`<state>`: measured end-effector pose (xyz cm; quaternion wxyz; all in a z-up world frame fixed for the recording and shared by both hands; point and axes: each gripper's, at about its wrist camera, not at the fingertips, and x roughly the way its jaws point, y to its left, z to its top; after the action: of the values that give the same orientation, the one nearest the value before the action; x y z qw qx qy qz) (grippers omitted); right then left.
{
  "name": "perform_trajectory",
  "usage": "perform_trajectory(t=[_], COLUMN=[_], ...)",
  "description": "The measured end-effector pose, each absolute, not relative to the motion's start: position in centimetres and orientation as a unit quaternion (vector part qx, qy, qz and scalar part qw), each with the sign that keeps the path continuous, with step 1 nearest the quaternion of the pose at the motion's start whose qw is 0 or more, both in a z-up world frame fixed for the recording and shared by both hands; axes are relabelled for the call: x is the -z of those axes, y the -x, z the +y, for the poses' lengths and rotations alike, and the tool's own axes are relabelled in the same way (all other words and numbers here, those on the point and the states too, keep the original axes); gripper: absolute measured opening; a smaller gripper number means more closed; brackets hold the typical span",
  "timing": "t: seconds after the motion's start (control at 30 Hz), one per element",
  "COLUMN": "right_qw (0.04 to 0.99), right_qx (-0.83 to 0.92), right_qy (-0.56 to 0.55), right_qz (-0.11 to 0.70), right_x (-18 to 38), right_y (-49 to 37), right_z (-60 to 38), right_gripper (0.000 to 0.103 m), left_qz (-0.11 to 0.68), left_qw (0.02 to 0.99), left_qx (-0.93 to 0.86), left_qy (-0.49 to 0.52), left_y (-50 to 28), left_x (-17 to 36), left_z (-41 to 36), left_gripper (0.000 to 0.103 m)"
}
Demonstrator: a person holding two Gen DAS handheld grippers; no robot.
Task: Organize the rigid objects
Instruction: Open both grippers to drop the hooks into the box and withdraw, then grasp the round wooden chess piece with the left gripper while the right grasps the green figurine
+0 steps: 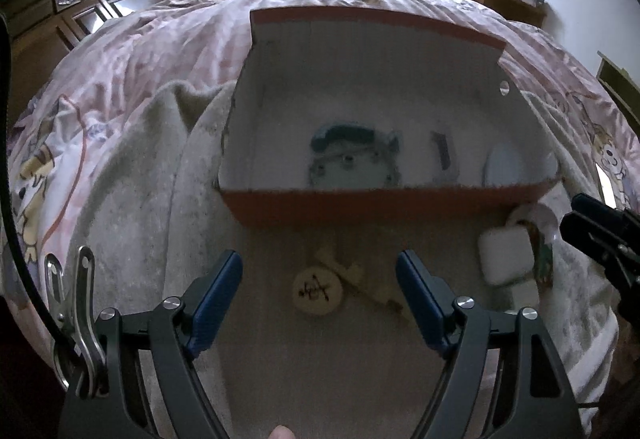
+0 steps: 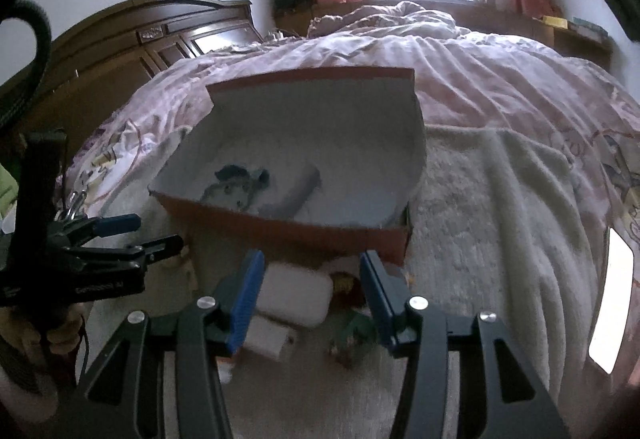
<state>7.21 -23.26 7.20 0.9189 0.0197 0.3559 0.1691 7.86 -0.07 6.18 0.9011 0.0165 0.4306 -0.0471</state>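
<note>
On the bed, a towel [image 1: 132, 175] carries an open box [image 1: 384, 205] whose white floor already holds a teal item [image 1: 344, 137], a grey tube [image 2: 298, 191] and a pale disc [image 1: 503, 166]; that part looks done. Outside the box, toward 6 o'clock from its front wall, a round token [image 1: 318, 291], a cream stick [image 1: 370, 289], a white case [image 2: 294, 295], a small white block [image 2: 270, 339] and a green figure [image 2: 352, 335] lie unsorted. Left gripper [image 1: 320, 299] hangs empty, jaws apart, above the token. Right gripper [image 2: 310, 299] is likewise apart, straddling the case without pressing it. Roughly five pieces remain, by my judgement.
</note>
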Motion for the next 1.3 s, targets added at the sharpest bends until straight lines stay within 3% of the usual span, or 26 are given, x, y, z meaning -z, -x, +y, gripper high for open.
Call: perform_trajectory(t=[0.23, 0.47, 0.57, 0.93, 1.0, 1.07, 1.3], right_qw=[0.911, 0.9, 0.896, 0.888, 0.888, 0.888, 0.888], right_qx=[-0.163, -0.154, -0.149, -0.141, -0.142, -0.142, -0.147], right_qy=[-0.003, -0.012, -0.015, -0.024, -0.024, -0.025, -0.035], right_qz=[0.379, 0.407, 0.418, 0.436, 0.436, 0.436, 0.434], right_x=[-5.6, -3.7, -3.0, -1.5, -1.5, -1.5, -1.3], right_y=[-5.4, -4.0, -3.8, -3.7, -3.7, -3.8, -3.9], right_z=[-23.3, -24.1, -24.5, -24.7, -24.5, -24.4, -24.5], right_gripper=[0.053, 0.053, 0.053, 0.054, 0.056, 0.058, 0.062], left_qz=[0.441, 0.437, 0.438, 0.431, 0.427, 0.426, 0.429], left_qw=[0.896, 0.898, 0.897, 0.901, 0.903, 0.903, 0.902], left_qx=[0.037, 0.043, 0.046, 0.044, 0.049, 0.053, 0.051], left_qy=[-0.012, -0.027, -0.033, -0.021, -0.024, -0.026, -0.026], left_y=[-6.8, -6.8, -7.1, -7.8, -7.7, -7.5, -6.1], left_x=[-4.7, -3.7, -3.2, -2.9, -2.9, -3.0, -2.9], left_z=[0.7, 0.5, 0.4, 0.5, 0.3, 0.1, -0.1], left_gripper=[0.081, 0.058, 0.053, 0.051, 0.037, 0.033, 0.032])
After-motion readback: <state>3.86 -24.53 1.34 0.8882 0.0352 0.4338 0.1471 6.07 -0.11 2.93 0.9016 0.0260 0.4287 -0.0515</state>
